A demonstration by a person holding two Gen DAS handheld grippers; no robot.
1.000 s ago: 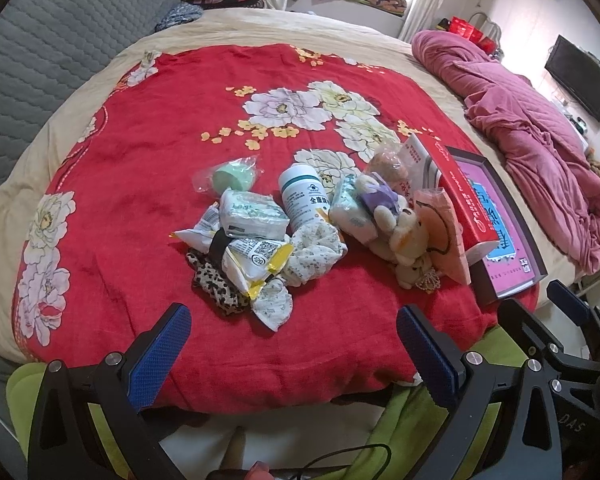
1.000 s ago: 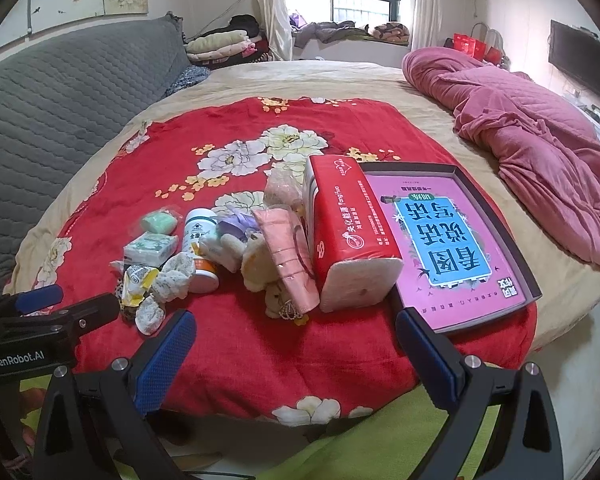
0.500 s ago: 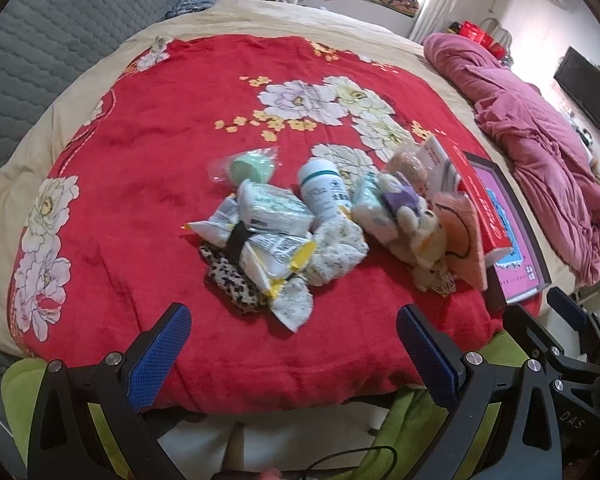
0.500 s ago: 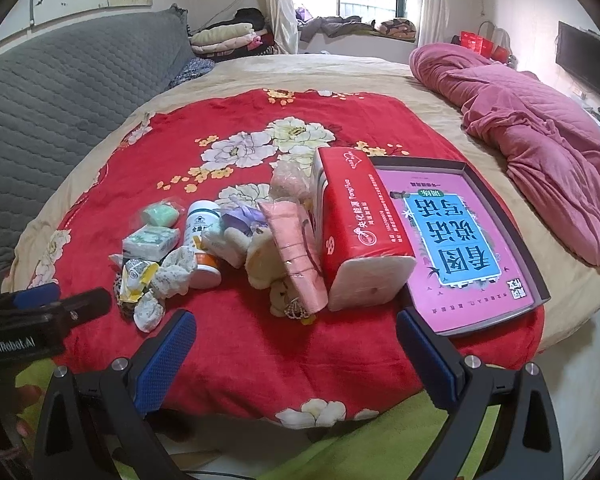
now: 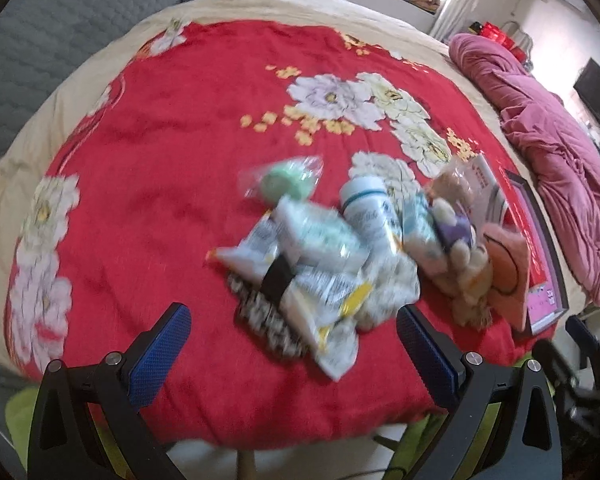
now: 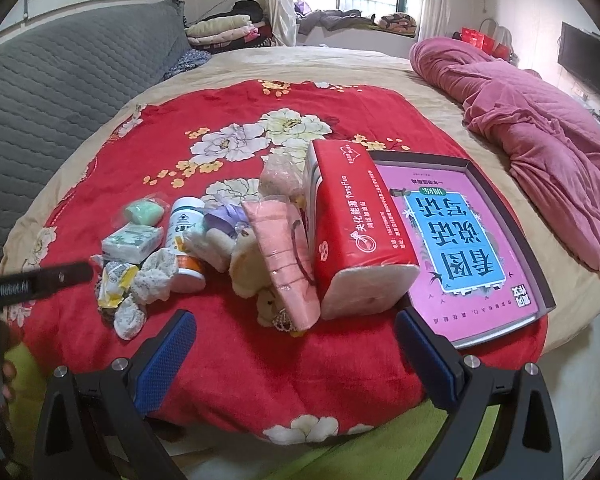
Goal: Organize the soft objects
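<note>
A heap of soft objects (image 6: 204,256) is seen on the red floral blanket (image 6: 236,360), towards its near edge, with a red tissue pack (image 6: 352,228) standing at the heap's right and a pink-lined tray (image 6: 540,276) beside it by the near right corner. The plush toys, sachets and fabric scraps are judged light and yielding, the wrapped ones probably slippery; each is best pinched across its bulk. The white bottle (image 6: 186,220) is judged stiff. The left gripper (image 5: 296,336) is spread wide and holds nothing. The right gripper (image 6: 296,336) is likewise wide apart and empty, touching nothing.
</note>
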